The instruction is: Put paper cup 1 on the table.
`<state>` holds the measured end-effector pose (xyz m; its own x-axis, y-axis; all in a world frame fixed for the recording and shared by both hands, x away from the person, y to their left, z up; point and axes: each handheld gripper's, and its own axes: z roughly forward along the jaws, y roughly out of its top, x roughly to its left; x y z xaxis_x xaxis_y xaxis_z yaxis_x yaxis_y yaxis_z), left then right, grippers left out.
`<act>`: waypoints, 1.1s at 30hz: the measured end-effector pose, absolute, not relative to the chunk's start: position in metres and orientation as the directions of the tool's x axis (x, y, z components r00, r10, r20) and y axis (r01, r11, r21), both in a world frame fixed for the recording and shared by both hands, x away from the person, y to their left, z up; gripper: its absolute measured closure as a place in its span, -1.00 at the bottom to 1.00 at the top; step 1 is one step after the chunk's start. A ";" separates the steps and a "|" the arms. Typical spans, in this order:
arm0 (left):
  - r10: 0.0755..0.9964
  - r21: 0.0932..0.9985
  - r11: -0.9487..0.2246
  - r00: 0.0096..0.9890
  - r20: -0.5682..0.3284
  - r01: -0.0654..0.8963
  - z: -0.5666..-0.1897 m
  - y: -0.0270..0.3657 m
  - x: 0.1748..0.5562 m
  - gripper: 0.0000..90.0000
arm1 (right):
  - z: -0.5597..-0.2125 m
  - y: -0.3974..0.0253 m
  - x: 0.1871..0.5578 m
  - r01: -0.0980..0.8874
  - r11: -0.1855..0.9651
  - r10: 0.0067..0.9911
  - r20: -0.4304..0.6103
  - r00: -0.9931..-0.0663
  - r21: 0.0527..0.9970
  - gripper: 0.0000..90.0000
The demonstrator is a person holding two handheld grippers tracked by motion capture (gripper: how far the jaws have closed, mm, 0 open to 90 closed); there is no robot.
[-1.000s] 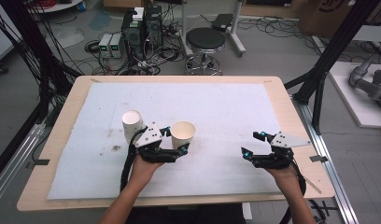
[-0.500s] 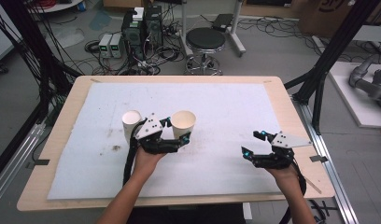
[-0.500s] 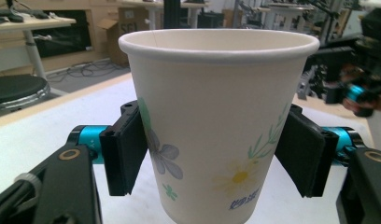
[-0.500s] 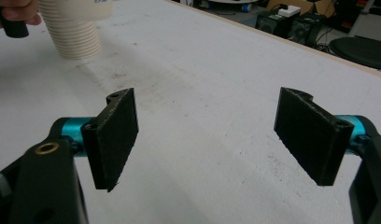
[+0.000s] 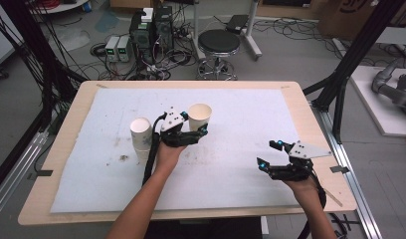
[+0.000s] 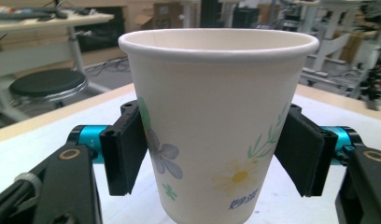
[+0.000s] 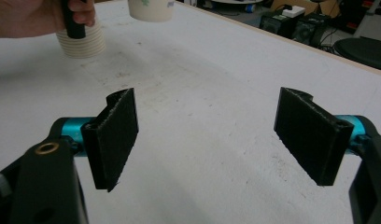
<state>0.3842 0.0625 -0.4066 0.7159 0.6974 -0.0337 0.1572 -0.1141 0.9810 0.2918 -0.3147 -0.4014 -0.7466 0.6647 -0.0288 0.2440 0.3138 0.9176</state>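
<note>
The work surface is a wooden table (image 5: 300,94) covered by a white foam mat (image 5: 241,164), with lab clutter, cables and a black stool (image 5: 219,42) on the floor beyond its far edge.

Nearest the person, the right gripper (image 5: 271,155) is held near the right front corner of the mat. Its jaws stand wide apart with nothing between them; the right gripper view confirms bare mat ahead.

Farther in, left of centre, the left gripper (image 5: 197,132) holds the paper cup (image 5: 199,117). The cup is upright, long axis vertical, open mouth up. In the left gripper view the cup (image 6: 216,121) sits squarely between the two pads, which press its wall on opposite sides at mid height. The base appears lifted off the mat, though the bottom edge is cut off in that view.

Just beyond the left hand (image 5: 167,152), on its left, stands the stack of cups (image 5: 141,137), upright, near the held cup but apart from it.

Open mat extends on all sides of the held cup, widest to the right and toward the far edge. The left gripper is the nearer one to the stack.
</note>
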 end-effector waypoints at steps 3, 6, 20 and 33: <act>0.722 0.977 -0.124 0.691 -0.033 0.175 -0.413 0.062 0.391 -0.33 | -0.402 -0.316 0.292 0.246 0.313 0.662 -0.025 -0.749 0.917 -0.50; 0.747 0.970 -0.140 0.664 -0.028 0.198 -0.420 0.063 0.397 -0.33 | -0.402 -0.316 0.291 0.248 0.313 0.662 -0.023 -0.749 0.917 -0.50; 0.769 0.926 -0.229 0.639 -0.017 0.299 -0.447 0.054 0.413 -0.32 | -0.402 -0.316 0.290 0.245 0.315 0.656 -0.024 -0.754 0.917 -0.50; 0.771 0.905 -0.271 0.637 0.000 0.328 -0.451 0.051 0.412 -0.32 | -0.402 -0.315 0.290 0.246 0.320 0.651 -0.025 -0.758 0.915 -0.50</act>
